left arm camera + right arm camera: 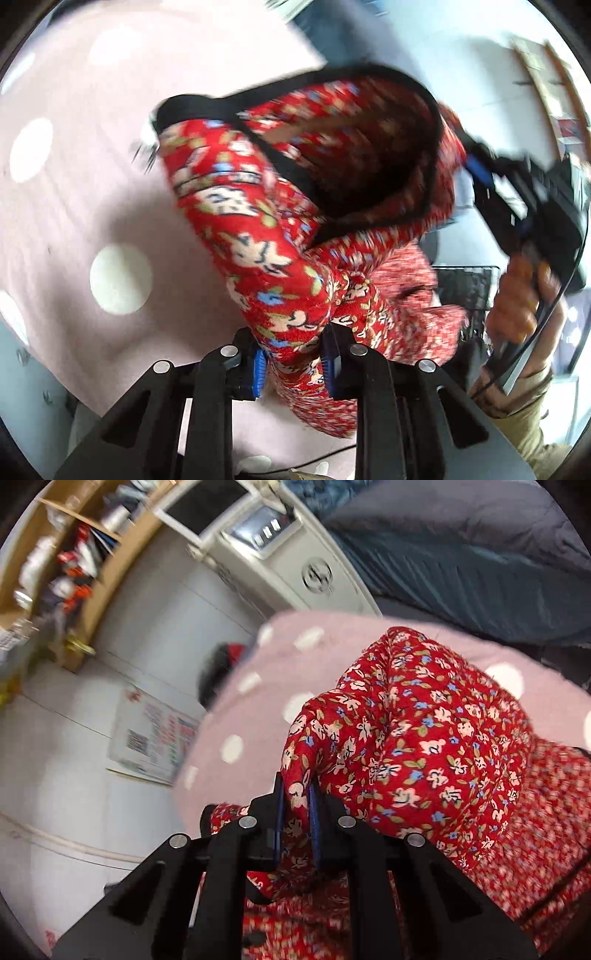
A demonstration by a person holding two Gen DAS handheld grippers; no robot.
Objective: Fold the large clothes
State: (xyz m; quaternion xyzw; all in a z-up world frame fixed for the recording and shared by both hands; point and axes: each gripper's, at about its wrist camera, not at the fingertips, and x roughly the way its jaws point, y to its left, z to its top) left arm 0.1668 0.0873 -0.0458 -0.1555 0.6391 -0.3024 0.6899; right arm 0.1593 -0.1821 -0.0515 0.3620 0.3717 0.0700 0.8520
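While both tools grip it, the red floral garment (266,229) hangs in the air above a pink polka-dot bed cover (85,177). Seen from the left wrist, the left tool (293,363) has its blue-padded fingers (259,373) pressed together on a bunched fold of the cloth, which rises from the tool and opens into a wide loop edged with black trim (369,79). Much of that upper cloth is smeared by motion blur. At the right edge of the same view the right tool (476,173) meets the far side of the garment, and the person's right hand (524,295) wraps its handle; the tips are too blurred there to read.

From the right wrist, the right tool (296,823) is clamped on a narrow pinch of the garment (424,746), its dark blue pads (315,827) squeezing the cloth from both sides. More of the fabric mounds up just beyond the tool and spills down below it, in front of the pink cover (332,627). Beyond the bed lie dark blue bedding (461,554), a white appliance (295,550) with a small control panel, a wooden shelf (74,565) crowded with small items, and a printed sheet (155,734) on the pale wall.
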